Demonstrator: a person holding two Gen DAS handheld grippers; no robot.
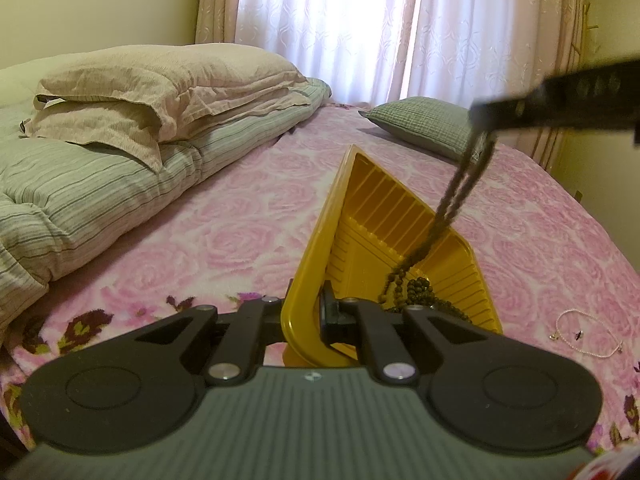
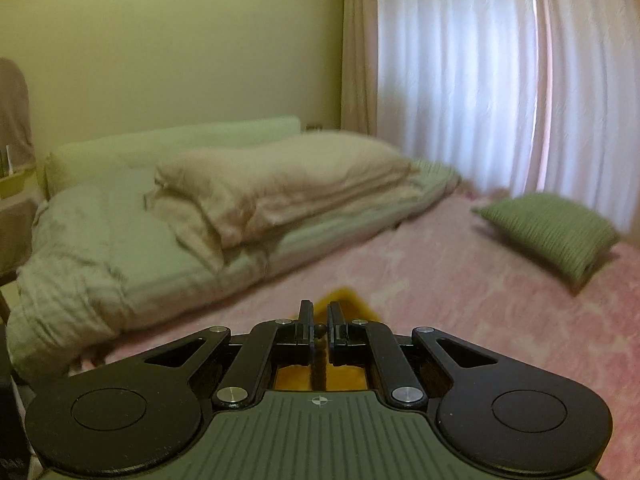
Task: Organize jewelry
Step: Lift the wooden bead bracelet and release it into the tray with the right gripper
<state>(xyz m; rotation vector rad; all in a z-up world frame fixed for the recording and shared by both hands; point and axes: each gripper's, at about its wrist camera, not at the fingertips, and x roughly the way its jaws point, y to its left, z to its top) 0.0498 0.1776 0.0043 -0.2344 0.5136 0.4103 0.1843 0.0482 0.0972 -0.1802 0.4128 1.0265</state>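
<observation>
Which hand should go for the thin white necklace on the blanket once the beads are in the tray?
Probably right: the left tool grips the yellow tray; the white necklace lies on the right.

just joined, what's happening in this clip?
Jewelry sorting on a bed. The left gripper is shut on the rim of a tilted yellow ribbed plastic tray. The right gripper is shut on a dark beaded necklace, whose end trails in the tray. A thin pale bead bracelet lies on the pink floral blanket.
</observation>
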